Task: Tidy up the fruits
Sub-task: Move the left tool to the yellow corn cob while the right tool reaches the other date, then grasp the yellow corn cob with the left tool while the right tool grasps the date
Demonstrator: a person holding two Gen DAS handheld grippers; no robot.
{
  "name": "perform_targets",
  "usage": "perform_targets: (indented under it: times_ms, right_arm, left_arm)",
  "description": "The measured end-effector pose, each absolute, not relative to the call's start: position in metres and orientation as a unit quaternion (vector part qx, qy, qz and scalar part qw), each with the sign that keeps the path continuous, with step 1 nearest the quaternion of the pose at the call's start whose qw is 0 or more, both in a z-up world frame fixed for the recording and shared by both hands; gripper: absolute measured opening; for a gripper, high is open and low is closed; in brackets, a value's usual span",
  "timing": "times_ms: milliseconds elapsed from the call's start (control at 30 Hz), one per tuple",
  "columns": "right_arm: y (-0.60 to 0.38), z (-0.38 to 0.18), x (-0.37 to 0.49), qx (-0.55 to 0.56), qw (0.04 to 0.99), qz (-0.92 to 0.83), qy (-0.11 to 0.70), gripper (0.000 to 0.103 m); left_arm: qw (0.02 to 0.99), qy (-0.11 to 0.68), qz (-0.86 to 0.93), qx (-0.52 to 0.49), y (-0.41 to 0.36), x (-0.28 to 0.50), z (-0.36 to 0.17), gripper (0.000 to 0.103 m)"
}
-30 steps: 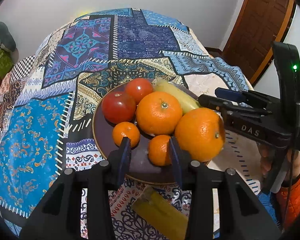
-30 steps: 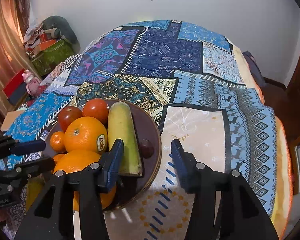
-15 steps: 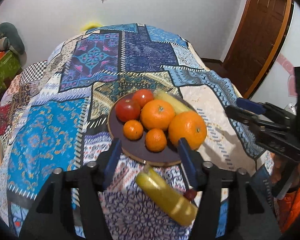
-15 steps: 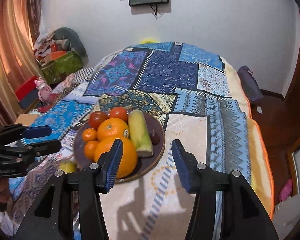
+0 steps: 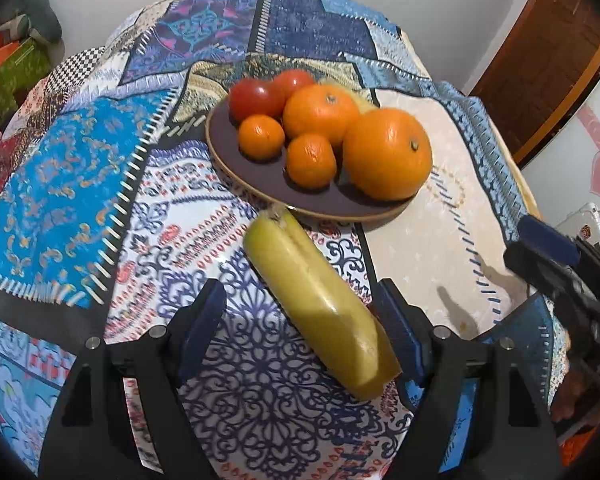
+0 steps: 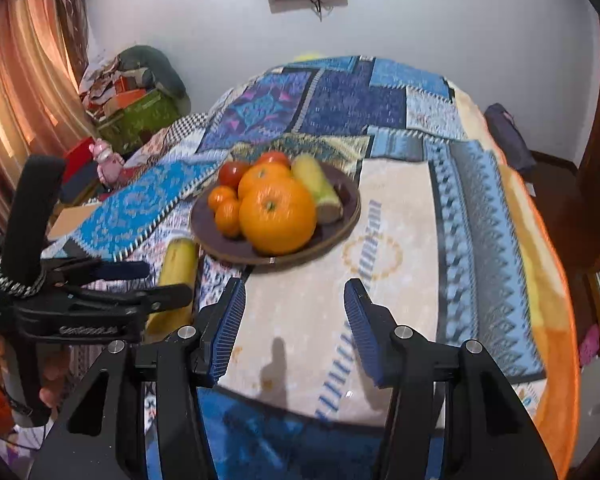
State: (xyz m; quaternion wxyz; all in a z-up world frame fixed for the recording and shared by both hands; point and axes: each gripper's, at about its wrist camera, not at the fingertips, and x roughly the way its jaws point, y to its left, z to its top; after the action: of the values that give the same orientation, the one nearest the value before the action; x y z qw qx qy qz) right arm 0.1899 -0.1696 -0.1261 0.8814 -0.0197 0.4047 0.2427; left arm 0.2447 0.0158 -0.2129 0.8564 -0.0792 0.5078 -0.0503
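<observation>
The round dark brown plate (image 5: 236,168) on the patchwork cloth (image 5: 60,184) carries oranges, tomatoes and, apparently, a yellow-green fruit. A long yellow banana (image 5: 320,304) lies on the cloth just near of the plate. The left gripper (image 5: 300,328) has just been opening; the banana lies between its spread jaws, seemingly ungripped. The right gripper (image 6: 294,324) stands apart, empty.
</observation>
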Motion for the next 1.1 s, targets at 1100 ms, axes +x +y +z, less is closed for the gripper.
perform_targets:
  times_ms: [1100]
  right_arm:
    - [-0.104,-0.177,0.182,-0.056,0.826,0.307,0.470,0.041]
  left_arm:
    - [0.859,0.495,-0.095,-0.091,0.045,0.227,-0.205,0.047]
